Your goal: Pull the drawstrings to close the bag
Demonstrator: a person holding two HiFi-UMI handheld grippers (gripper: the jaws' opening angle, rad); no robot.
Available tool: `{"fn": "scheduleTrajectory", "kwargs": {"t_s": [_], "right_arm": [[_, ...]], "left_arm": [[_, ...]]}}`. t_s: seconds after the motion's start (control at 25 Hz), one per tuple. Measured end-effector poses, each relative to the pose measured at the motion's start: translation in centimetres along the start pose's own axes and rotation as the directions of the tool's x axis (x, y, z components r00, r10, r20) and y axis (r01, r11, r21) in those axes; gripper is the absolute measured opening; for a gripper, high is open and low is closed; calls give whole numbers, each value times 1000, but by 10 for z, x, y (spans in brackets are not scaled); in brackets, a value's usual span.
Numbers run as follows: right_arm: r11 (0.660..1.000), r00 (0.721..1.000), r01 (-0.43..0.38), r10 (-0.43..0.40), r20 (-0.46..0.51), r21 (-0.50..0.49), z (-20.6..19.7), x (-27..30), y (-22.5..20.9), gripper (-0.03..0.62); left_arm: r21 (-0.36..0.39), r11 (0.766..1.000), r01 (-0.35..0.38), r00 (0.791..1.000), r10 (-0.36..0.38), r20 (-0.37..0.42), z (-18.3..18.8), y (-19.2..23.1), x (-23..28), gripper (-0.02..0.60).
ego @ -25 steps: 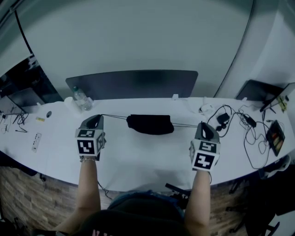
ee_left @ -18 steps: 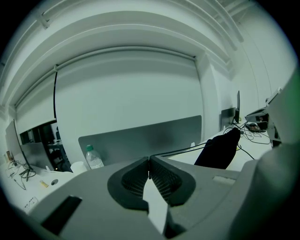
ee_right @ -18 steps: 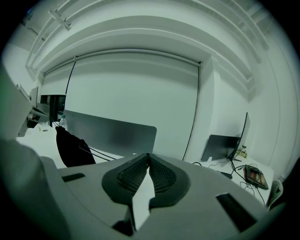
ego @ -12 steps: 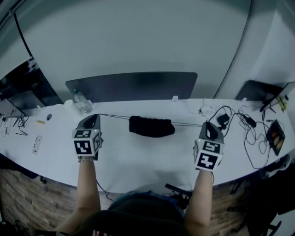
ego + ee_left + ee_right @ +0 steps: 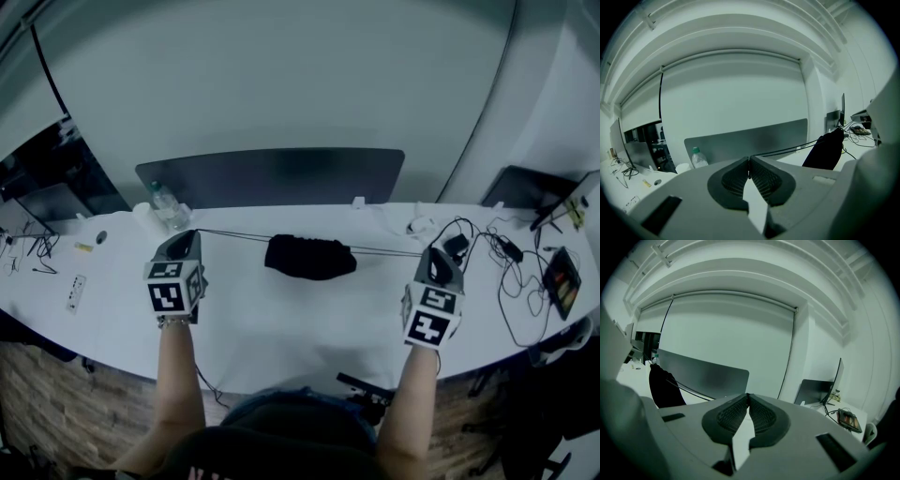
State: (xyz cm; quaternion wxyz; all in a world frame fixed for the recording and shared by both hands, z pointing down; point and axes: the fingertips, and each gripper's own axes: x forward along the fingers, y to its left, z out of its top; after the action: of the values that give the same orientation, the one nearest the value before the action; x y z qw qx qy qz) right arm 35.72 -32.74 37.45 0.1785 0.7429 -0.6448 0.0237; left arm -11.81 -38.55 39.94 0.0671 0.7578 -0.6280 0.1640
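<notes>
- Left gripper [image 5: 192,234]: jaws closed on the left drawstring [image 5: 232,234], held over the left part of the worktop and well apart from the bag. Only the left gripper view shows the ribbed pads [image 5: 761,180] pressed together, with the cord leaving their tips toward the right.
- Right gripper [image 5: 433,253]: jaws likewise closed, pinching the right drawstring [image 5: 389,251] over the right part of the worktop. The right gripper view shows the pads [image 5: 761,416] meeting at the tips. The cord there runs in from the left.
- Worktop [image 5: 281,328]: white and long, seen whole only in the head view. Each gripper view shows just a strip of it.
- Divider panel [image 5: 272,176]: dark, upright along the far edge of the worktop, behind the bag.
- Bag [image 5: 309,258]: black, lying on the worktop between the two grippers, just in front of the panel. The head view shows it low and bunched. Each gripper view shows it from the side as a dark upright mass, at right in the left gripper view and at left in the right gripper view.
- Drawstrings: each is a thin dark line stretched straight from a bag end to a gripper tip. The head view alone shows both together.
- Cables [image 5: 506,272]: a loose tangle at the far right of the worktop.
- Bottle [image 5: 164,202]: clear, near the panel's left end.
</notes>
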Motion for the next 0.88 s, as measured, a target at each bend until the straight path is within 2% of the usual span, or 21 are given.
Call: {"fn": "scheduleTrajectory", "kwargs": {"t_s": [0.88], "right_arm": [[998,998,70,-70,3,-1,0,-4,-31,9]], "left_arm": [[-17,999,-43,999,43,12,-1,21,-5,12]]}}
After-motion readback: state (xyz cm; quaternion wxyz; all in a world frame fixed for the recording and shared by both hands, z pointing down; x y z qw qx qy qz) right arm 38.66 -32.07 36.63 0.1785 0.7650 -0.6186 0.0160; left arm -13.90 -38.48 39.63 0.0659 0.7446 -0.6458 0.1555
